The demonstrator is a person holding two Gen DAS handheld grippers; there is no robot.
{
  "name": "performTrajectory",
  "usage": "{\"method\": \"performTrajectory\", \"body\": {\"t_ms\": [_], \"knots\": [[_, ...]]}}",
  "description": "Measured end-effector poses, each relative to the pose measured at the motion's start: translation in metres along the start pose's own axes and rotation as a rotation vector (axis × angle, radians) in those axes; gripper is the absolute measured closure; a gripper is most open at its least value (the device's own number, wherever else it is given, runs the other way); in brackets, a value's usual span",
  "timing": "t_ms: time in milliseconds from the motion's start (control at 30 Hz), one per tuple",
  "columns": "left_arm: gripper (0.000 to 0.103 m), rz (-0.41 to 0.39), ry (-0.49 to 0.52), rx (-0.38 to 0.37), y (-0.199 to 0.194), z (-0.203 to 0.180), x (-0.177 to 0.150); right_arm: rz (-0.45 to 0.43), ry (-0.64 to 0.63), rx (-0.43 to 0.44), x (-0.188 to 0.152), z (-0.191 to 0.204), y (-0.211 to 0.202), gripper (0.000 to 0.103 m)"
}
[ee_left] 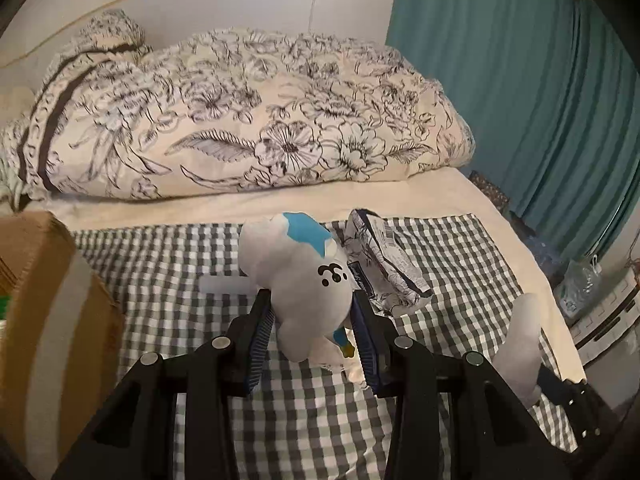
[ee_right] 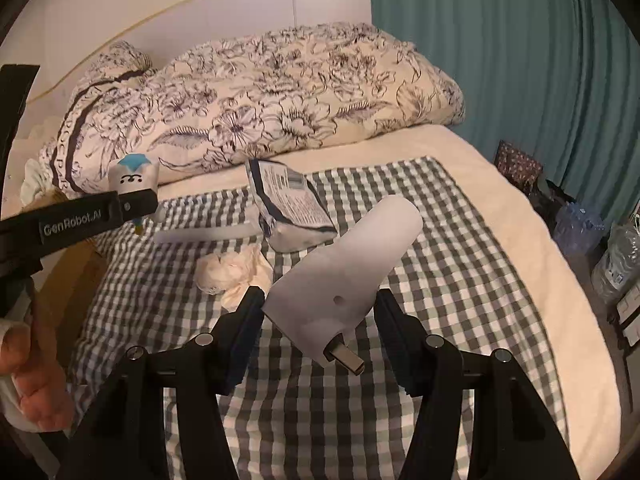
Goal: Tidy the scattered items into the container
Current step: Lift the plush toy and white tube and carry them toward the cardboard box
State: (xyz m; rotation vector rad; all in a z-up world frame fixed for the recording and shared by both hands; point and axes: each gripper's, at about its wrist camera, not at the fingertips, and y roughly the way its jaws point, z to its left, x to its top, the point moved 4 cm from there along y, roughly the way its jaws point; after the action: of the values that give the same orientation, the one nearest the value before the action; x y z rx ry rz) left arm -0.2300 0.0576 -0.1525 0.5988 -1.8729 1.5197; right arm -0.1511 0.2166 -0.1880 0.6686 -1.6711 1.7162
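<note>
My left gripper [ee_left: 312, 304] is shut on a white plush toy [ee_left: 296, 280] with a blue patch and a printed face, held above the checked cloth; it also shows in the right wrist view [ee_right: 134, 180]. My right gripper [ee_right: 320, 304] is shut on a white plastic device [ee_right: 348, 276] with a metal tab at its lower end, held above the cloth. It also shows in the left wrist view [ee_left: 520, 344]. A cardboard box [ee_left: 44, 320] stands at the left. A printed packet [ee_right: 288, 204], a crumpled tissue [ee_right: 236, 272] and a white flat stick [ee_right: 200, 234] lie on the cloth.
A checked cloth [ee_right: 440, 280] covers the cream bed. A floral duvet [ee_right: 260, 100] is piled at the back. A teal curtain [ee_right: 520, 60] hangs at the right, with water bottles [ee_right: 616, 256] and bags on the floor beside the bed.
</note>
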Motion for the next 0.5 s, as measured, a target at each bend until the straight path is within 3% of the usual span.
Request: {"method": "performTrajectory", "body": {"t_ms": [500], "knots": [[0.063, -0.099, 0.029, 0.059, -0.091, 0.012, 0.007, -0.091, -0.017, 0.020, 0.014, 0.016, -0.077, 0.046]]}}
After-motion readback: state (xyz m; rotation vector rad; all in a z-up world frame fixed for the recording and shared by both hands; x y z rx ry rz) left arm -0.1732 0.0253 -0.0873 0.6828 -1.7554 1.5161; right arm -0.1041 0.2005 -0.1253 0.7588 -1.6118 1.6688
